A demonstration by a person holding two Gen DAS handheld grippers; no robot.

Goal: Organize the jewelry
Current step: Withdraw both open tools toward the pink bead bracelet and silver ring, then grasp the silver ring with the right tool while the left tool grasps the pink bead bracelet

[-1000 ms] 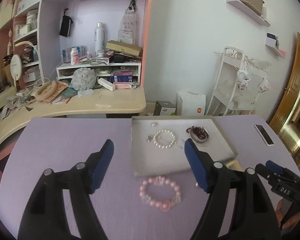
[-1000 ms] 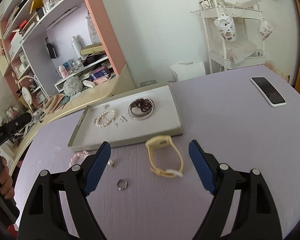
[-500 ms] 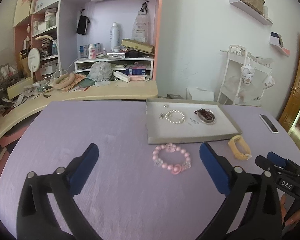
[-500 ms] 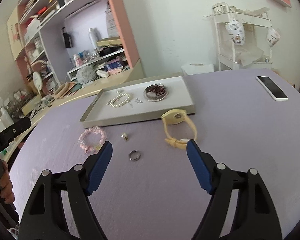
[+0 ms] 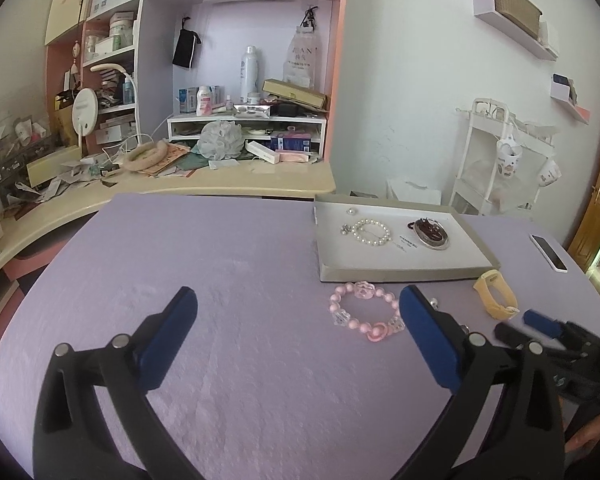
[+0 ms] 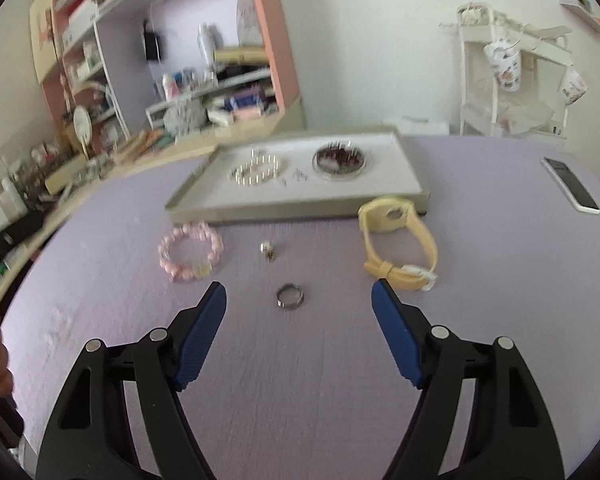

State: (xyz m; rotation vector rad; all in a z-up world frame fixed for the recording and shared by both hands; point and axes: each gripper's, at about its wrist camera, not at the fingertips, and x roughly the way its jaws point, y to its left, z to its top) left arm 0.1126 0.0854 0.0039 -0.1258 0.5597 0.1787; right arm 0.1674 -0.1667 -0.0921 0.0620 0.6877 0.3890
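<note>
You're lining up a pick: the right gripper (image 6: 299, 312), jaws just narrowing but empty, frames the ring (image 6: 289, 296); lower and close; left gripper (image 5: 298, 314) gapes empty.

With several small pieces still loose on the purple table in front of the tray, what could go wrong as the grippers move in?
1. The metal ring lies flat just ahead of the open right gripper; wide pads may push it along rather than pinch it.
2. The small earring beyond could get knocked away.
3. The left gripper stands open beside the pink bead bracelet; its right finger could drag the beads.
</note>
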